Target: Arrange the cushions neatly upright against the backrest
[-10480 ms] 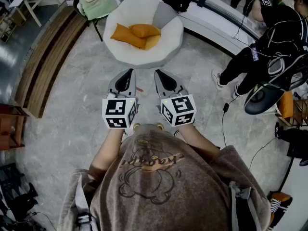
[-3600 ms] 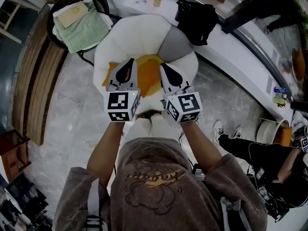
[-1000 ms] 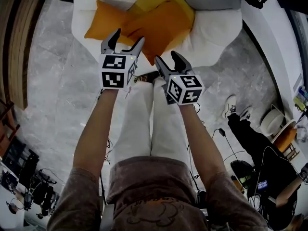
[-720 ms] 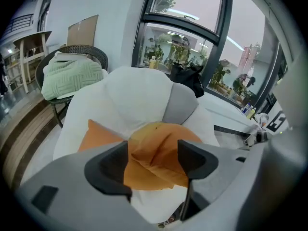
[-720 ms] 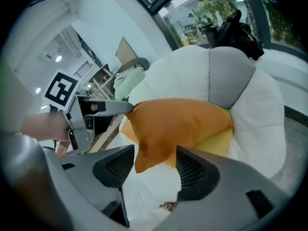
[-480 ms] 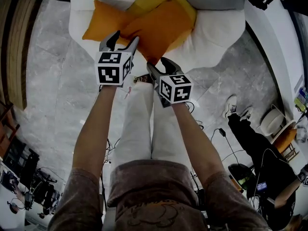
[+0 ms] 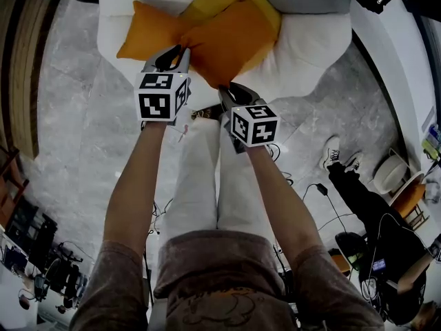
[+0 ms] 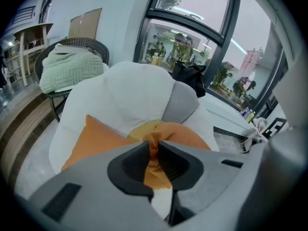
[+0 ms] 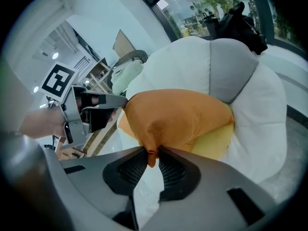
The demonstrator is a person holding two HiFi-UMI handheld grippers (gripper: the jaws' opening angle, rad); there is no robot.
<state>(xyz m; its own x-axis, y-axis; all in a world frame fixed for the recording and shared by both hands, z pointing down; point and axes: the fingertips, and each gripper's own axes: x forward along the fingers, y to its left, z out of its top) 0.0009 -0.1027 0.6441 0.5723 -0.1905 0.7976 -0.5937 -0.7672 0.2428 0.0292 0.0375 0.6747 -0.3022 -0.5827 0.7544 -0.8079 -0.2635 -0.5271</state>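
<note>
Wide a second ago, your left claw and right claw are closing, each pinching a near corner of the orange cushion. It lies on the white chair's seat, ready to raise.

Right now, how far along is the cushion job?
Done: nothing stands upright yet; the yellow cushion and the second orange cushion lie slumped on the white chair. In hand: left gripper and right gripper are closing on the front orange cushion, fabric pinched between each one's jaws. Left: lift it, then stand all three against the backrest.
</note>
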